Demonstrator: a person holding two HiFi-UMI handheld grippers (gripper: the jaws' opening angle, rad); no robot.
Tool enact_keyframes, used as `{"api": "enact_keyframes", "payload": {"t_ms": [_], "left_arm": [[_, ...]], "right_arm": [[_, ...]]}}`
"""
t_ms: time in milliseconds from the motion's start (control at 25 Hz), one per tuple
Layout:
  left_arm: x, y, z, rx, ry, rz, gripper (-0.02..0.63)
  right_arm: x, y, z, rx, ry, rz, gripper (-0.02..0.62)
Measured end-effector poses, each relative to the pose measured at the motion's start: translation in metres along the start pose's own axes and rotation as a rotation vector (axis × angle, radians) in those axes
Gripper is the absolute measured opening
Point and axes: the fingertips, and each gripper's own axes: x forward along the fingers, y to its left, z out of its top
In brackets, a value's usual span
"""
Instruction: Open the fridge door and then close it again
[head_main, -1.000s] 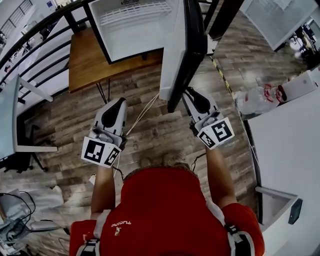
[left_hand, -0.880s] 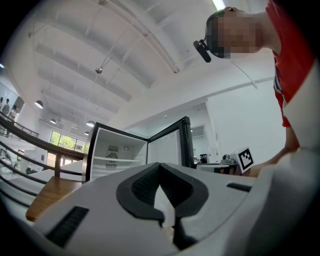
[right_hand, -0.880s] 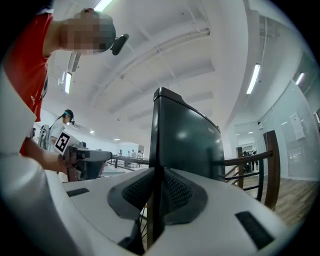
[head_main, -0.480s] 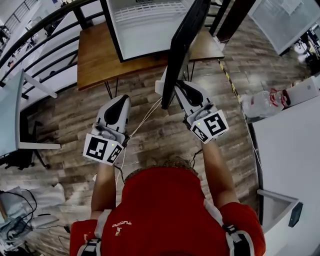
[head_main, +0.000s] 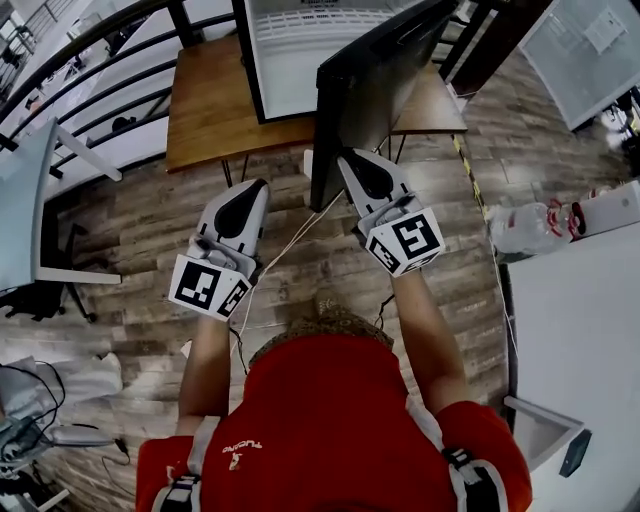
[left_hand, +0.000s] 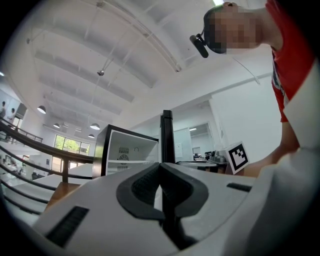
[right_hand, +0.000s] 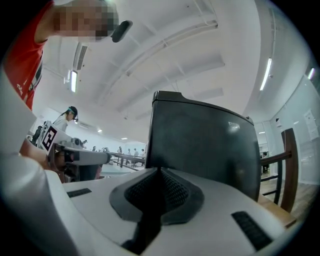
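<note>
On the wooden table ahead of me, the fridge shows its white interior, its door standing partway open toward me. My right hand-held gripper sits by the door's dark outer face near the free edge; its jaws have just been closing, now nearly together on nothing, which I judge suits pushing. My left hand-held gripper is pinched shut and empty, clear of the door's swing.

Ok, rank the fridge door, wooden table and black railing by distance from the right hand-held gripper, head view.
From the right hand-held gripper, jaws just closing on nothing:
1. Fridge door, at its tip.
2. Wooden table, beyond, leftward.
3. Black railing, far upper left.
</note>
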Motion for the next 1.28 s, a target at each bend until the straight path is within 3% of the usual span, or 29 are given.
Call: {"api": "enact_keyframes", "payload": {"t_ms": [680,1280], "left_arm": [[0.049,0.047,0.005,0.024,-0.033,0.181,0.009],[0.075,0.100,0.004,0.026,-0.024,0.145,0.009]], "right_arm": [[0.076,-0.029,-0.011,0.016,-0.006,0.133,0.026],[0.143,-0.059,-0.024,0.018,0.026,0.053,0.026]]}}
